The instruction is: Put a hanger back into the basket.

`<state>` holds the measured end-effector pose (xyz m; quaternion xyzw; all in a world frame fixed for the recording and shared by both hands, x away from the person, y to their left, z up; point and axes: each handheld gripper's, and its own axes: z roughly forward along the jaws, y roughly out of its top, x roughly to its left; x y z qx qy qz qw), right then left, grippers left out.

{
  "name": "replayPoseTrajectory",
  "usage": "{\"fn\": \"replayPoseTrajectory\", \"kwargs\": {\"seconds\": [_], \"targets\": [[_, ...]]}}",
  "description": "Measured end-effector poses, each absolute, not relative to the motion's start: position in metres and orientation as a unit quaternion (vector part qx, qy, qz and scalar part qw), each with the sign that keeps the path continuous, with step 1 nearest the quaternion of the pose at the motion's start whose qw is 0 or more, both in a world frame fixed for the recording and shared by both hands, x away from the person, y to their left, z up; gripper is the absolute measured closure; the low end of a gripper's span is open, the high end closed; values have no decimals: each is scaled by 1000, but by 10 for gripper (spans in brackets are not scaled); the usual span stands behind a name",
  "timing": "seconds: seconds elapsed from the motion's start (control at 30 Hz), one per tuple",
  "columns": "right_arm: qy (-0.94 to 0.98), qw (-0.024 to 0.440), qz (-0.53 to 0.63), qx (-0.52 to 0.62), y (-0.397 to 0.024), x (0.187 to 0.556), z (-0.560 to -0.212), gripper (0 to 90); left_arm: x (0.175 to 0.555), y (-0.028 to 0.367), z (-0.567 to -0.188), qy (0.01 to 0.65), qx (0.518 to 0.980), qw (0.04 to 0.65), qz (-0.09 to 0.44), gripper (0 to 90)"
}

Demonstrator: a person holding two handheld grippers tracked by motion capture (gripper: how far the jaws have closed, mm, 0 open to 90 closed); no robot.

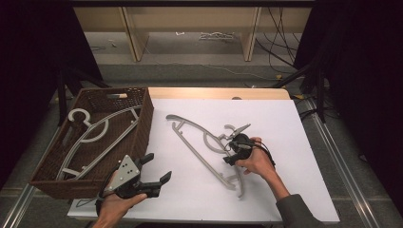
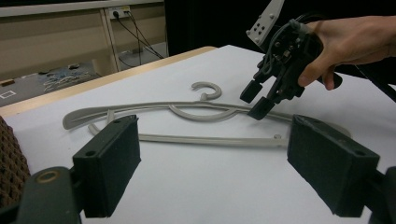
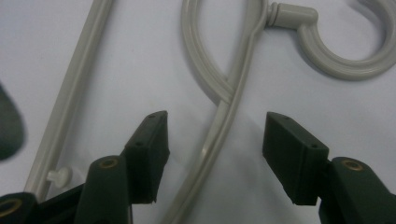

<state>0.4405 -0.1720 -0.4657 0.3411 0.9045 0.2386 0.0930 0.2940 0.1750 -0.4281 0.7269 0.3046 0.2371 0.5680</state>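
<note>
Held low over the near left part of the white table, just beside the near right corner of a brown wicker basket: the left claw, released, jaws spread wide with nothing between them, pointing away toward the far right. Inside that basket, off to the left of the left claw: one grey plastic hanger, lying tilted, hook toward the far left corner, bottom bar slanting toward the near end, shoulders resting against the weave. Rest of the basket's floor hard to make out in the dim light.

Out on the table, well apart from the basket and to the right of the left claw: a second grey hanger, flat on the white sheet, hook at the far right, long bar running toward the near edge.

Lowered over that second hanger, close beside its neck: the right claw, gripped by a hand coming from the near right. Jaws half-open, standing on either side of the hanger's curved shoulder arm. Pads not pressing on the plastic; bare table visible between each pad and the arm. Hook just beyond the right claw's tips in the right gripper view, straight bar to their left.
</note>
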Motion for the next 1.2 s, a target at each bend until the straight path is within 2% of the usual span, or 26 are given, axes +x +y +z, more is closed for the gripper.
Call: {"fn": "replayPoseTrajectory", "kwargs": {"seconds": [0.43, 0.53, 0.83, 1.2], "targets": [[912, 80, 194, 353, -164, 452, -465, 550, 294, 173, -430, 299, 734, 563, 234, 175], [909, 75, 190, 364, -165, 455, -464, 602, 294, 172, -430, 297, 735, 563, 235, 175], [912, 75, 164, 368, -158, 458, -462, 638, 294, 171, -430, 298, 736, 562, 233, 176], [910, 62, 166, 374, -163, 464, -462, 744, 293, 172, -430, 295, 736, 563, 234, 180]]}}
